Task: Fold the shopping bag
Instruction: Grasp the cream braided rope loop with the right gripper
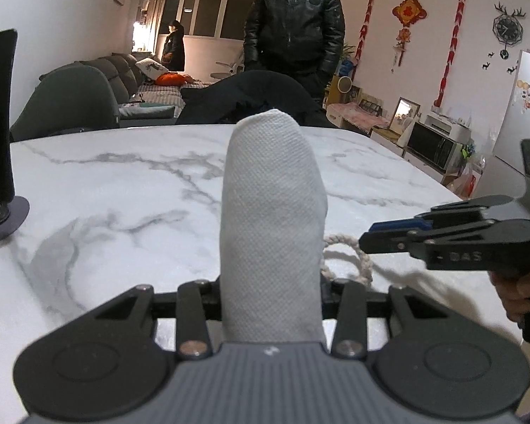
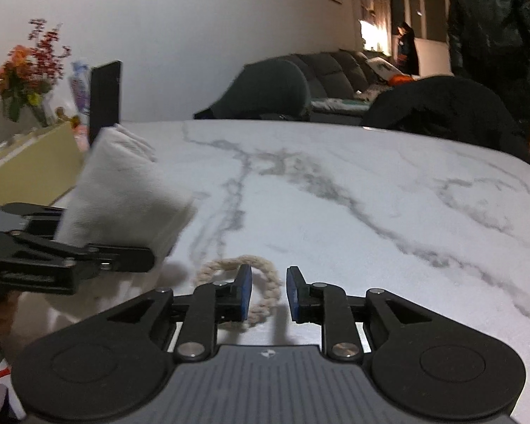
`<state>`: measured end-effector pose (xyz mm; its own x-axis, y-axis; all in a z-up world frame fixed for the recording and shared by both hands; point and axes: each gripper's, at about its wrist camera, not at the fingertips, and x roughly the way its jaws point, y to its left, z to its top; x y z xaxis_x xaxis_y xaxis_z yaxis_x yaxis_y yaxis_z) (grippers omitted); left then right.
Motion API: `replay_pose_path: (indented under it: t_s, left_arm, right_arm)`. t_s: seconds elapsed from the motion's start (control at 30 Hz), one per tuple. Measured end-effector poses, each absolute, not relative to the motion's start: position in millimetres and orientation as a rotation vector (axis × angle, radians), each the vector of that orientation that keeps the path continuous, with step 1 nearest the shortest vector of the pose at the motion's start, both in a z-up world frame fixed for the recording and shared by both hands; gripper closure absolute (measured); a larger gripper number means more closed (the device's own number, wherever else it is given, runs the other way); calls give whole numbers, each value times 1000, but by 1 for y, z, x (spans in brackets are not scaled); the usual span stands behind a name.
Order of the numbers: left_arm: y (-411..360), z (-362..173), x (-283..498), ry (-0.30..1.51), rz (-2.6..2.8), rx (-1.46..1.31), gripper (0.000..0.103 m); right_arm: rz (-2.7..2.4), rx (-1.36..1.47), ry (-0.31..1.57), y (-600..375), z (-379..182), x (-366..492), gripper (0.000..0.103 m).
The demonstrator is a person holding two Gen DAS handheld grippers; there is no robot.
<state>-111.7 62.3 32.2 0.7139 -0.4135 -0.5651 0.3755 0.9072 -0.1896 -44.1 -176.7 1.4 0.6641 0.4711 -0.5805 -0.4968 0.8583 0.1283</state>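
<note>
Left wrist view shows the left gripper [image 1: 270,304] with its fingers clamped on the folded white shopping bag [image 1: 272,219], held upright above the marble tabletop [image 1: 123,190]. The right gripper [image 2: 268,295] hangs with fingers apart over the bag's rope handle [image 2: 265,275], which trails on the tabletop. Best to tuck that loop against the fabric before pressing the fold flat, or it may spring out. Its side reads partly "DAS".

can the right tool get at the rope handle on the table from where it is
Probably yes. The right tool is open just above the rope handle, which lies loose on the table. The left tool, shut on the folded bag, sits off to the side.
</note>
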Motion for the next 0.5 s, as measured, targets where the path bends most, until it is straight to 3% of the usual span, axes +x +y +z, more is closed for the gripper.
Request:
replay_pose_path:
  t_s: [0.07,0.5]
  left_arm:
    - [65,31,-111,645,-439,-79,66]
    - [70,27,-104,663,-459,-162,66]
  right_arm:
    - [579,-54,637,-173,4,-49,77]
    - [669,-208,653,-139,-20,-53,78]
